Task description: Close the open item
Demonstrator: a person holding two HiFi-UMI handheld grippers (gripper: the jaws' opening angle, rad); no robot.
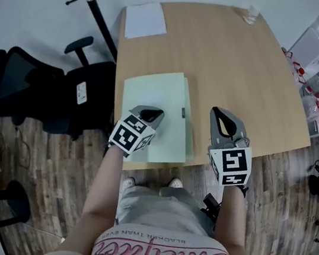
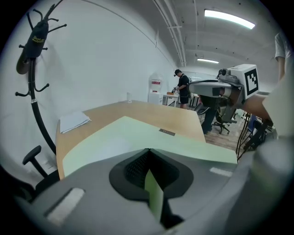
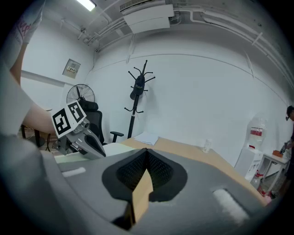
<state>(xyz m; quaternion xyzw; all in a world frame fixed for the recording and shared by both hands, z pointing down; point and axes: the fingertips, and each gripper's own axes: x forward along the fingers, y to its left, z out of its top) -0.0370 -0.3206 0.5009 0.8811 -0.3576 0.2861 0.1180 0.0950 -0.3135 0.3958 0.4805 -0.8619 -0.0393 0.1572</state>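
The left hand-held gripper (image 1: 154,115) is closed, its jaw tips meet and there is nothing between them. Through the narrow slit behind the tips only a strip of green can be seen. It hangs above the near part of the pale green flat cardboard folder (image 1: 153,93). The right hand-held gripper (image 1: 220,117) is closed and empty as well. It is over the bare light-brown wooden tabletop (image 1: 235,64), just beside the right edge of the folder.

The folder lies flat near the edge of the tabletop that is closest to the person. Its long axis runs away from the person, toward the far side. A small dark label (image 1: 183,112) sits close to its right edge. On that right side a second green layer comes out from under the top one. The cover therefore seems to be down but a little shifted, and I cannot tell whether it is fully shut.

In my judgement the left hand-held gripper is the nearer one, because the folder is directly below and in front of it. For the right one the folder lies to its left. If the cover needs pressing or squaring, that offset right edge is the place that matters.

A white stack of paper sheets (image 1: 145,19) lies well apart, at the far left corner.
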